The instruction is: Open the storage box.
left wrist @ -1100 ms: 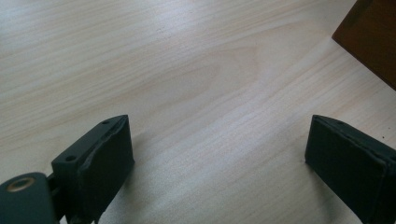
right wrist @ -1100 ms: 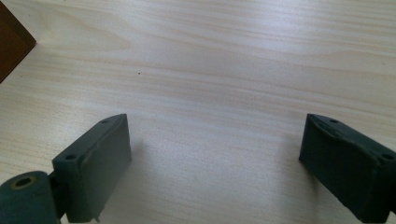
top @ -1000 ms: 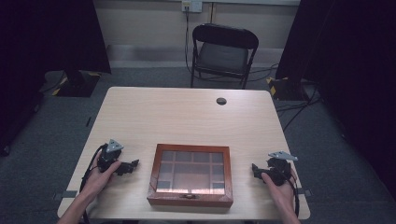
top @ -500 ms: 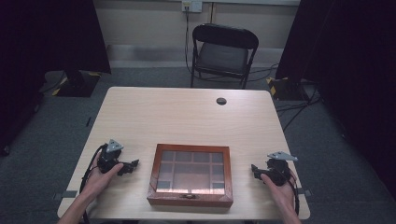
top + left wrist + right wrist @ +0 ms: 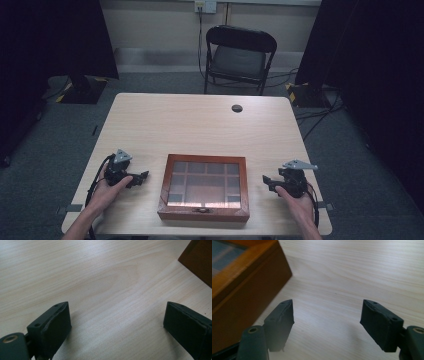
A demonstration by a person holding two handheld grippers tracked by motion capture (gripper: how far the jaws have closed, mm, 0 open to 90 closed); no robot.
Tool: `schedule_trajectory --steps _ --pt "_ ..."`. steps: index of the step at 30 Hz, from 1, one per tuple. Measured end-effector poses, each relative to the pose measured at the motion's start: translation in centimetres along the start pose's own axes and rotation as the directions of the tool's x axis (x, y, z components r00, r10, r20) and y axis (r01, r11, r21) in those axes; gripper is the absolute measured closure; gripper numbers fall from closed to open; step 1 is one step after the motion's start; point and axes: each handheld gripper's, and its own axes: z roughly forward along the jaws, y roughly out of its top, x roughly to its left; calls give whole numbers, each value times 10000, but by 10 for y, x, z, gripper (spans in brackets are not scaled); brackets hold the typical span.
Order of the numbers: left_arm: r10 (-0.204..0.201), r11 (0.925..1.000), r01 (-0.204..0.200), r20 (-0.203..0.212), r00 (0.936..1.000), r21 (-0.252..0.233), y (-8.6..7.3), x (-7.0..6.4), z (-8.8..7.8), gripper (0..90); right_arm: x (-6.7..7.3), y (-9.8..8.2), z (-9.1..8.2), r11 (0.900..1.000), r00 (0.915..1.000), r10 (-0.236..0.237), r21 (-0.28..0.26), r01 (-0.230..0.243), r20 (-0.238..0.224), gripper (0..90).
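Your left gripper (image 5: 141,177) sits on the worktop (image 5: 200,125) near its front-left corner, jaws spread wide with only bare wood between them; it points toward the wooden box (image 5: 205,187). In the left gripper view the box's corner (image 5: 198,261) shows at the upper right, well clear of the pads.

Your right gripper (image 5: 268,181) sits near the front-right corner, also aimed at the box. Its jaws have just been closing but stand apart, nothing between them. In the right gripper view the box's side wall (image 5: 244,302) is just beside one jaw, not touching.

The box sits at the middle of the front edge, between both grippers, glass lid shut, clasp facing you. A dark round cap (image 5: 237,108) lies near the back edge.
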Motion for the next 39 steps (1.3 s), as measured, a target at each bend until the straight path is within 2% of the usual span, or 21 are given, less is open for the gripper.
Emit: schedule_trajectory --steps 5,9,14,17,18,20,22,23,24,25,26,28,29,30,31,33,34,35,36,37,39 --pt "15 10000 -15 3 10000 13 0 0 0 68 16 10 -7 9986 9947 -487 -254 466 -906 350" --pt "-5 10000 5 3 10000 -3 0 0 0 68 25 15 -9 9971 9891 -758 -208 737 -1260 385" --pt "20 10000 -20 4 10000 15 0 0 0 68 42 24 -14 9932 9703 -1166 -243 1140 -2120 431" --pt "-4 10000 4 4 10000 -2 0 0 0 68 57 31 -16 9887 9499 -1498 -352 1457 -2742 458" --pt "-4 10000 4 4 10000 -2 0 0 0 68 57 31 -16 9887 9499 -1498 -352 1457 -2742 458" --pt "-5 10000 5 2 10000 -2 0 0 0 68 69 34 -16 9854 9293 -1687 -355 1663 -3287 476" --pt "15 10000 -15 4 10000 12 0 0 0 68 74 35 -16 9839 9238 -1767 -349 1754 -3395 479" --pt "19 10000 -19 4 10000 15 0 0 0 68 82 36 -15 9817 9104 -1867 -347 1872 -3691 485" --pt "19 10000 -19 4 10000 15 0 0 0 68 82 36 -15 9817 9104 -1867 -347 1872 -3691 485" --pt "-1 10000 1 2 10000 0 0 0 0 68 91 35 -15 9797 8985 -1941 -318 1977 -3936 502" --pt "-1 10000 1 2 10000 0 0 0 0 68 91 35 -15 9797 8985 -1941 -318 1977 -3936 502" --pt "25 10000 -25 0 10000 16 0 0 0 68 99 34 -13 9762 8782 -2063 -294 2149 -4315 523" --pt "17 10000 -17 5 10000 18 0 0 0 68 107 33 -11 9727 8600 -2165 -264 2306 -4621 558" --pt "16 10000 -16 5 10000 15 0 0 0 68 107 33 -11 9727 8600 -2165 -264 2306 -4621 558" --pt "16 10000 -16 3 10000 13 0 0 0 68 115 33 -10 9681 8416 -2294 -248 2495 -4890 599" --pt "15 10000 -15 4 10000 13 0 0 0 68 122 33 -8 9635 8214 -2426 -297 2659 -5162 636" --pt "15 10000 -15 4 10000 13 0 0 0 68 122 33 -8 9635 8214 -2426 -297 2659 -5162 636" --pt "14 10000 -14 5 10000 12 0 0 0 68 129 34 -7 9602 8029 -2488 -294 2777 -5418 669" --pt "14 10000 -14 5 10000 12 0 0 0 68 129 34 -7 9602 8029 -2488 -294 2777 -5418 669" --pt "18 10000 -18 4 10000 14 0 0 0 68 136 35 -4 9559 7842 -2548 -251 2925 -5658 702" --pt "-7 10000 7 5 10000 -4 0 0 0 68 144 34 -1 9513 7664 -2592 -183 3076 -5878 719"
